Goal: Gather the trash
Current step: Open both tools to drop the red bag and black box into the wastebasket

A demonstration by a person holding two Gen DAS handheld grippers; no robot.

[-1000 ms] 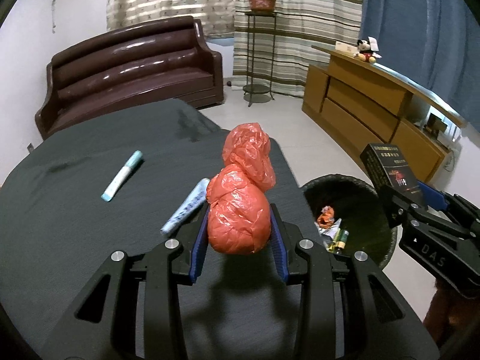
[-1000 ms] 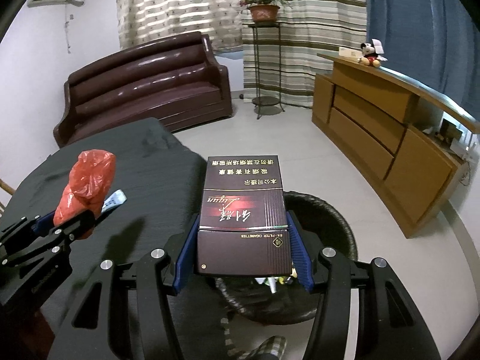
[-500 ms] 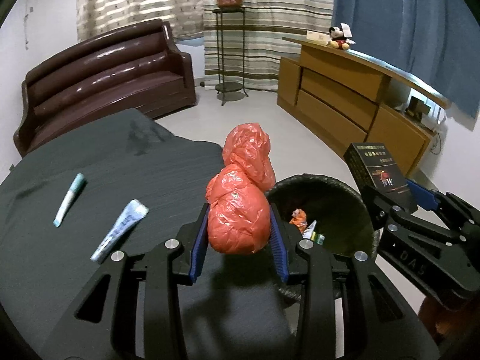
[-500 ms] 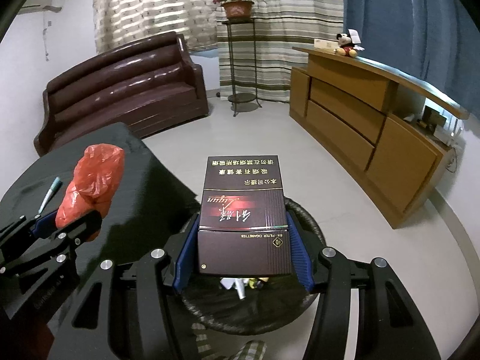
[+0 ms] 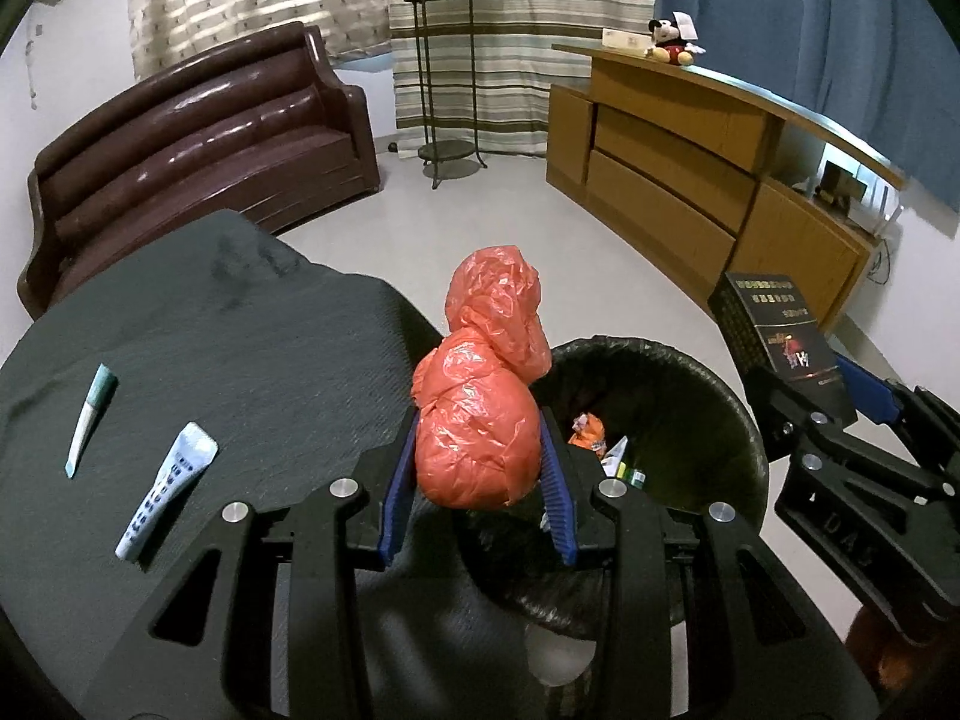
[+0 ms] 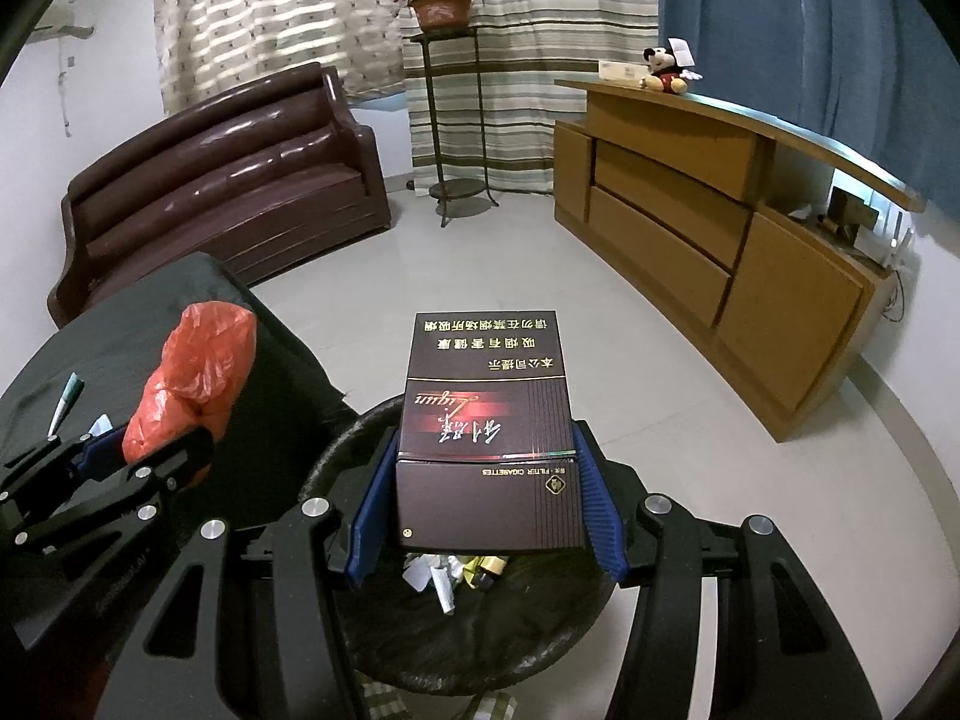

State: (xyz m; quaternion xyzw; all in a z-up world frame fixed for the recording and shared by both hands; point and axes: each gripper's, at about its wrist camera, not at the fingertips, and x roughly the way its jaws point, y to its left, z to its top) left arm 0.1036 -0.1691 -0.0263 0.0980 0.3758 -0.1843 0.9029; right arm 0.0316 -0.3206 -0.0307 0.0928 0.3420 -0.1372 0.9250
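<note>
My left gripper is shut on a crumpled red plastic bag and holds it at the left rim of the black trash bin. The bag also shows in the right wrist view. My right gripper is shut on a dark cigarette carton, held directly above the bin, which has scraps of litter inside. The carton also shows in the left wrist view, at the bin's right side.
A dark-clothed table on the left carries a white-and-blue tube and a teal-capped tube. A brown sofa, a plant stand and a wooden sideboard stand beyond on the pale floor.
Both grippers have moved right, away from the table and over the trash bin, each still holding its item. The two tubes on the table have slid to the left of the view.
</note>
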